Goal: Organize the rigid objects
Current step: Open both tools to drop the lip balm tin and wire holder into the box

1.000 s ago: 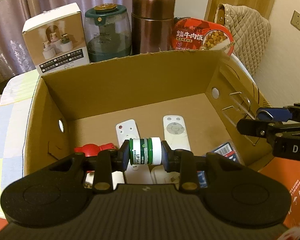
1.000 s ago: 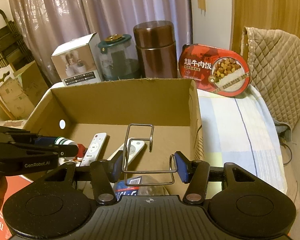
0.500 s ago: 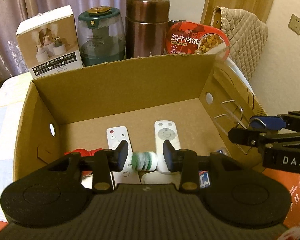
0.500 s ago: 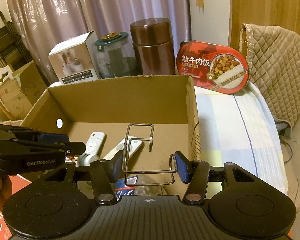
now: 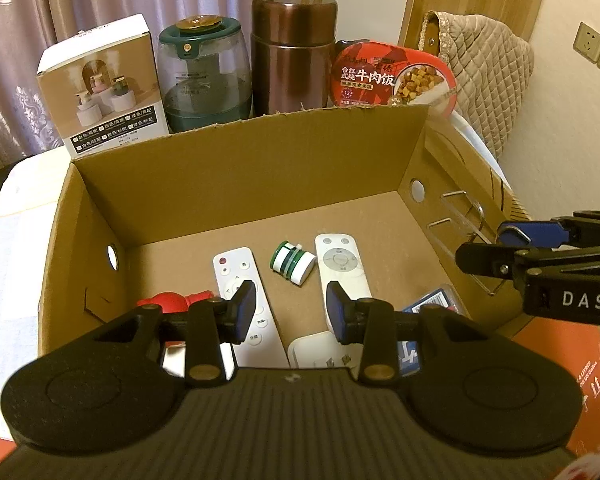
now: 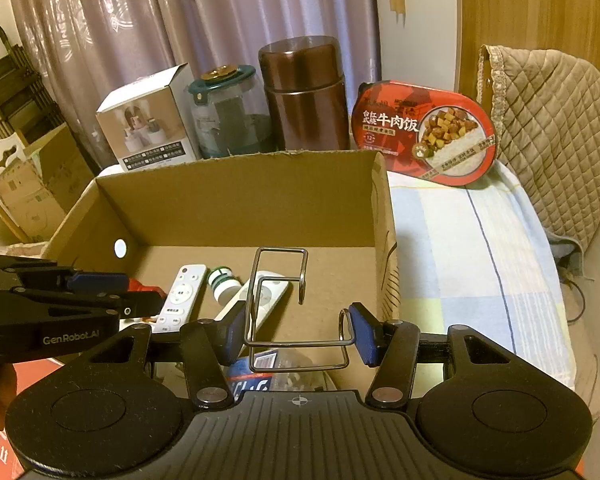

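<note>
A small green-and-white jar (image 5: 292, 262) lies on its side on the floor of the open cardboard box (image 5: 240, 168), between two white remotes (image 5: 236, 276) (image 5: 340, 264). My left gripper (image 5: 291, 312) hovers above the box's near side, open, with nothing between its pads. My right gripper (image 6: 298, 340) is shut on a bent wire rack (image 6: 280, 256), held over the box's right part. In the left wrist view that rack (image 5: 460, 220) shows beside the right wall. A red object (image 5: 172, 300) and a blue packet (image 5: 436, 300) also lie in the box.
Behind the box stand a white product carton (image 5: 100, 84), a green-lidded glass jar (image 5: 204, 76), a brown metal canister (image 5: 292, 52) and a red meal bowl (image 5: 392, 76). A checked cloth (image 6: 460, 240) covers the surface right of the box; a quilted cover (image 6: 552, 140) hangs beyond.
My left gripper opened and let go of the green-and-white jar, which dropped to the box floor between the remotes. The right gripper kept its hold on the wire rack.
</note>
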The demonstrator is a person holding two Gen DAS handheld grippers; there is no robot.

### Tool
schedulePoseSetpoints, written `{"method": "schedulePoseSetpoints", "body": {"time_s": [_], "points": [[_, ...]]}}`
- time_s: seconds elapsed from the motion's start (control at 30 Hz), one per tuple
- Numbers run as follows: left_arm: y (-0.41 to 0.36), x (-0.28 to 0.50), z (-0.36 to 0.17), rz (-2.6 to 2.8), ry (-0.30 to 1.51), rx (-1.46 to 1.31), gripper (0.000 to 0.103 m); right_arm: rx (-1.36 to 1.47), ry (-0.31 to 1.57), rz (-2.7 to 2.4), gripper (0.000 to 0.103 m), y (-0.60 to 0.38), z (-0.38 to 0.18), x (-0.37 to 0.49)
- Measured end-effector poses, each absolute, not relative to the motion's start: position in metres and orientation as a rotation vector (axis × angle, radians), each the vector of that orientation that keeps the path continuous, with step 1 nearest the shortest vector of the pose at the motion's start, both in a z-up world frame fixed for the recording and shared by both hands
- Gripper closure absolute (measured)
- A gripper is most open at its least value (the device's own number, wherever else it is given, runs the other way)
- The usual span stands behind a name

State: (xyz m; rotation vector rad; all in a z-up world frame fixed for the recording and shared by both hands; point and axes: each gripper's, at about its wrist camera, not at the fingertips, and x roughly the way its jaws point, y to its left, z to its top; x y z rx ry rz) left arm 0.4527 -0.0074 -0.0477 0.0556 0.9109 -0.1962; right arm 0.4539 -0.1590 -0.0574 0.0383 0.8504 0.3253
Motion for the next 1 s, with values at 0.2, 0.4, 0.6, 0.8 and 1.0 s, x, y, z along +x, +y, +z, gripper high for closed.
{"method": "schedulePoseSetpoints", "body": {"time_s": [0.2, 0.4, 0.6, 0.8, 1.0], "points": [[-0.007, 0.451, -0.047, -0.2, 0.906, 0.057, 0.07, 0.038, 0.853, 0.321, 0.052, -0.159, -0.058, 0.454], [-0.007, 0.451, -0.047, -0.2, 0.905, 0.054, 0.07, 0.044, 0.851, 0.318, 0.052, -0.159, -0.058, 0.456], [-0.004, 0.446, -0.046, -0.193, 0.895, 0.05, 0.07, 0.053, 0.832, 0.338, 0.052, -0.16, -0.056, 0.457], [0.002, 0.426, -0.03, -0.178, 0.847, 0.032, 0.058, 0.064, 0.77, 0.33, 0.037, -0.166, -0.041, 0.444], [0.01, 0.381, -0.003, -0.164, 0.772, -0.016, 0.036, 0.106, 0.721, 0.337, 0.033, -0.177, -0.018, 0.407]]}}
